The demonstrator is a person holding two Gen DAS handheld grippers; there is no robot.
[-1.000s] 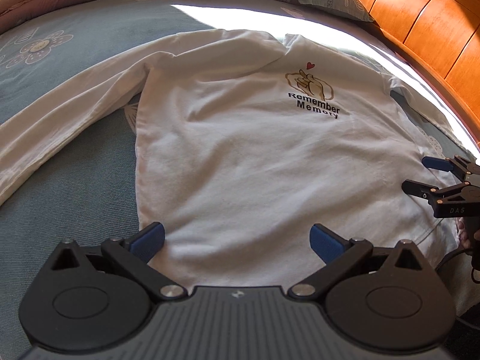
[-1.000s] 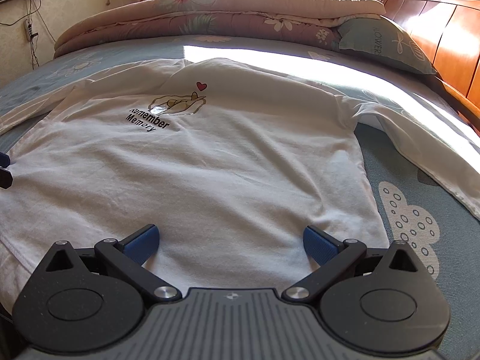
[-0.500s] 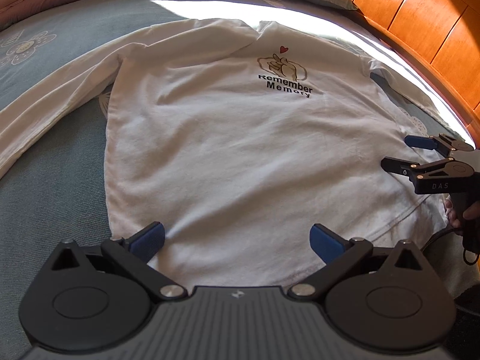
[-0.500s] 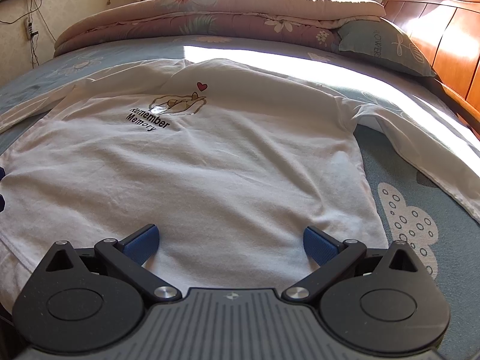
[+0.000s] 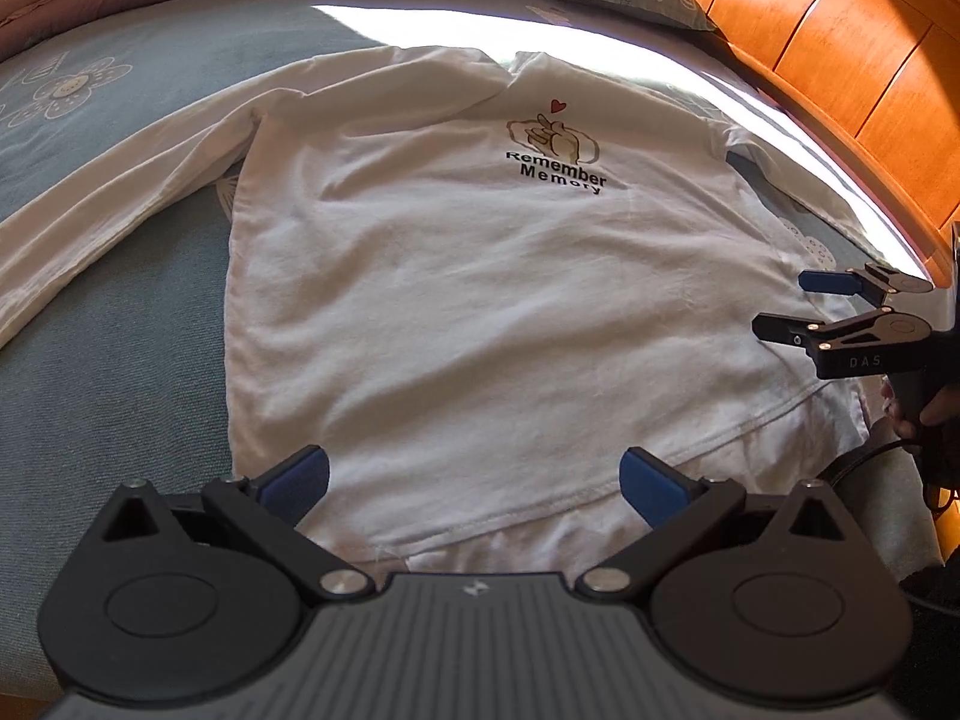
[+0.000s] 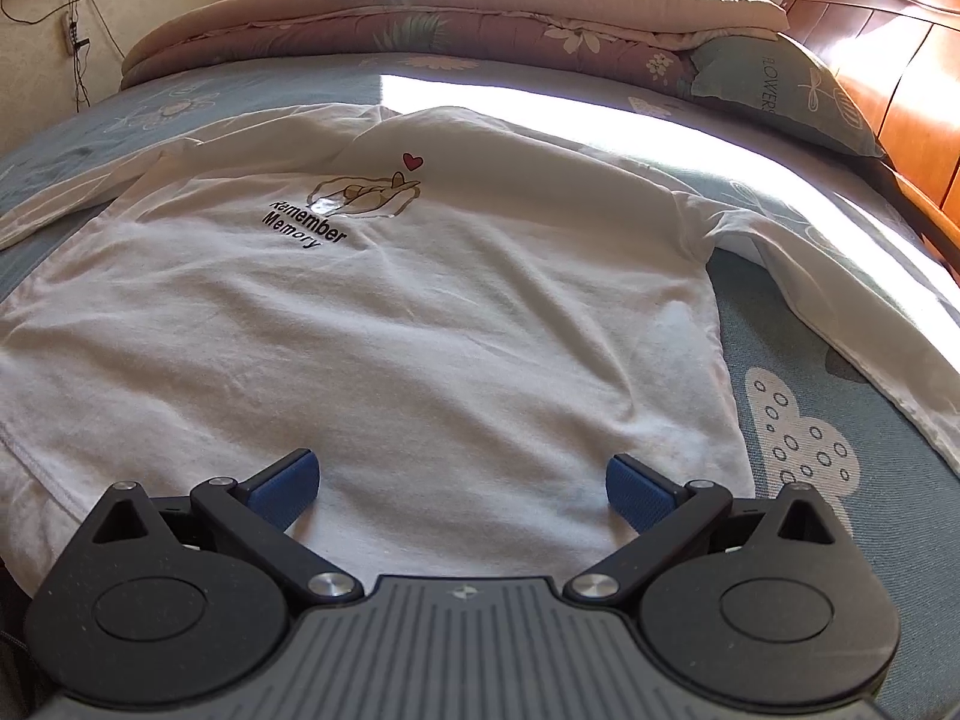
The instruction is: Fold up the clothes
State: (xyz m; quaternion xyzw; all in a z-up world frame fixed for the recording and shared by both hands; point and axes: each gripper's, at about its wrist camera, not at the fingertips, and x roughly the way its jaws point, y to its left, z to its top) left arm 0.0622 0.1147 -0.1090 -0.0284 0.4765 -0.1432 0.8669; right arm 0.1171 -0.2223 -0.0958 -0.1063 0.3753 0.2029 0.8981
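**Shirt laid flat, no fold yet made**

The white long-sleeved shirt point(image 5: 480, 300) lay spread face up on the blue bedsheet point(image 5: 108, 360), filling the centre of both wrist views, its "Remember Memory" print point(image 6: 336, 210) showing in the upper middle of the frame. Both sleeves were stretched out: one ran off toward the left edge of the left wrist view point(image 5: 90, 210), the other trailed down the right side of the right wrist view point(image 6: 840, 312). The hem point(image 5: 540, 510) ran along the lower part of the left wrist view, just beyond the fingertips, slightly rumpled at its near corner.

The left gripper point(image 5: 474, 480) hovered over the hem with its jaws spread wide and nothing between them. The right gripper point(image 6: 459, 489) was likewise wide and empty above the lower body of the shirt; from the left wrist view it appeared at the right edge point(image 5: 798, 306), close above the shirt's side seam.

Judging from this layout, the folding proper had not begun. Flattening appeared done; bringing in the sleeves, folding the sides and doubling the body all remained. A folded quilt point(image 6: 456, 18) and pillow point(image 6: 780, 90) sat at the top of the frame, well apart from the shirt.
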